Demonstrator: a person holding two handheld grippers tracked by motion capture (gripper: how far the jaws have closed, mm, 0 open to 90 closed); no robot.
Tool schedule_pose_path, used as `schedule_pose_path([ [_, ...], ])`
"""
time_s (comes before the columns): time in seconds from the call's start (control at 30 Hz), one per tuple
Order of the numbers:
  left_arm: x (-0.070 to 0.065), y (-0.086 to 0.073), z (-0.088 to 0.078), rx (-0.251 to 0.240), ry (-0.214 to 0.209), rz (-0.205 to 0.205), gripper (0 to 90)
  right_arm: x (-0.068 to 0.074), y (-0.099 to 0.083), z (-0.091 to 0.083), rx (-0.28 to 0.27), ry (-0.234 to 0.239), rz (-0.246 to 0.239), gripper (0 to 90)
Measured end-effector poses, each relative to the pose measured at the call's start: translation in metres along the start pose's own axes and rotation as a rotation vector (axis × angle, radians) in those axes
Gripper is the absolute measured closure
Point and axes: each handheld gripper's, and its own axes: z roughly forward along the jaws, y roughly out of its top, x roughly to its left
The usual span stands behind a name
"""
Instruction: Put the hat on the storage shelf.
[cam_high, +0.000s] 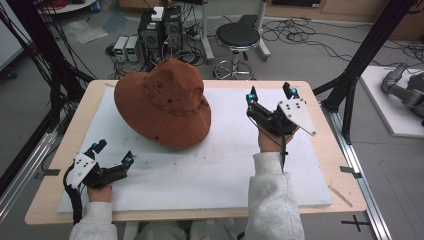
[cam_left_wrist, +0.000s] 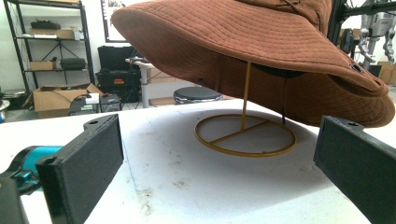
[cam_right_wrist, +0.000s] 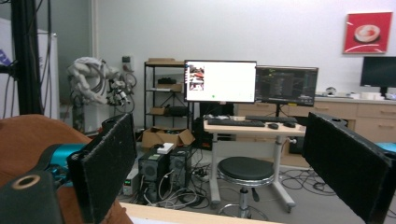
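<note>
Brown hat (cam_high: 162, 102) on gold stand (cam_left_wrist: 245, 135) — both tongs, left (cam_high: 114, 153) and right (cam_high: 270, 92), apart, empty; approach step, next likely brim grasp.

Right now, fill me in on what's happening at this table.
A person sits at the table with a two-jaw gripper in each hand. A brown wide-brimmed hat rests tilted on a gold wire stand on the white mat. The left gripper is low on the mat's near left, open and aimed at the hat. The right gripper is raised to the hat's right, also open. Neither touches the hat.
</note>
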Motion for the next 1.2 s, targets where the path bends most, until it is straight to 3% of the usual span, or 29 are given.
schedule_pose_path([
  [0.37, 0.000, 0.000, 0.000, 0.000, 0.001, 0.002, 1.8, -0.028, -0.014, -0.027, 0.027, -0.066, 0.012, 10.0],
  [0.53, 0.000, 0.000, 0.000, 0.002, 0.001, 0.006, 1.8, -0.032, -0.022, -0.036, 0.015, -0.070, 0.011, 10.0],
  [0.7, 0.000, 0.000, 0.000, 0.002, 0.000, 0.006, 1.8, -0.035, -0.027, -0.041, 0.041, -0.074, 0.003, 9.9],
  [0.8, 0.000, 0.000, 0.000, 0.002, 0.001, 0.006, 1.8, -0.036, -0.029, -0.046, 0.018, -0.080, -0.005, 10.0],
  [1.2, 0.000, 0.000, 0.000, 0.003, 0.000, 0.009, 1.8, -0.048, -0.050, -0.066, 0.050, -0.118, 0.001, 10.0],
])
